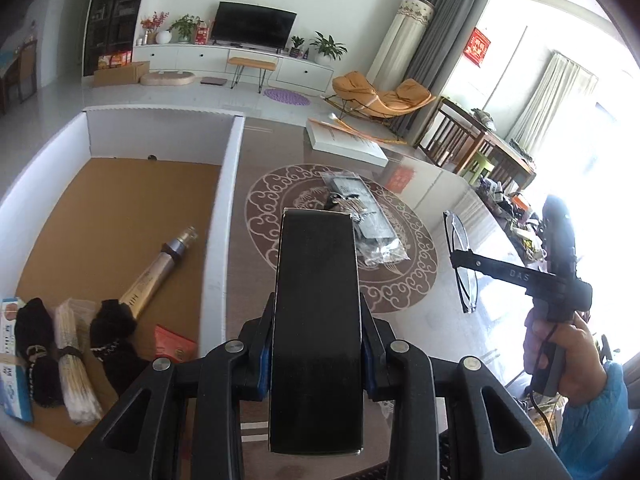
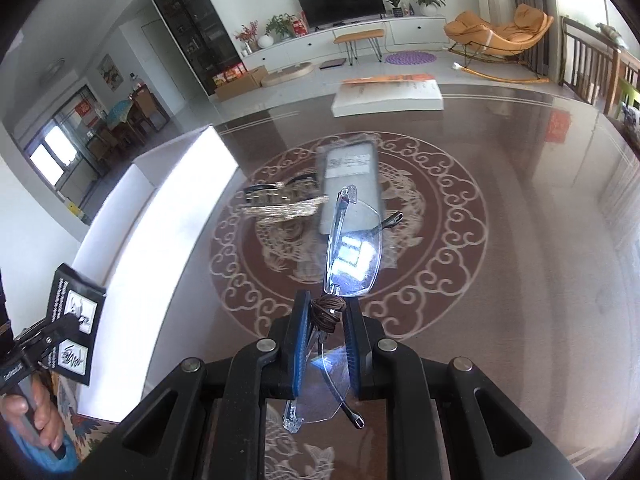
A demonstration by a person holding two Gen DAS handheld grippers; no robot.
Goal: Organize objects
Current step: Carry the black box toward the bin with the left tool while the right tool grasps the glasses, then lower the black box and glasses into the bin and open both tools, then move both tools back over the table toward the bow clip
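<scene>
My left gripper point(image 1: 316, 344) is shut on a flat black box point(image 1: 316, 280) and holds it above the brown table, just right of the white storage box point(image 1: 224, 216). The black box also shows in the right wrist view point(image 2: 74, 320). My right gripper point(image 2: 326, 336) is shut on rimless glasses point(image 2: 354, 248) with a brown cord wound at the bridge, held above the table. The glasses also show in the left wrist view point(image 1: 460, 256). A bagged black item point(image 1: 366, 216) and a beaded trinket point(image 2: 280, 200) lie on the table's round pattern.
The white storage box holds a gold tube point(image 1: 160, 268), black pouches point(image 1: 38, 344), a bundle of sticks point(image 1: 76, 364), a red packet point(image 1: 174, 344) and a blue-white packet point(image 1: 12, 360). A white flat box point(image 1: 344, 140) lies at the table's far edge. Clutter sits at the right.
</scene>
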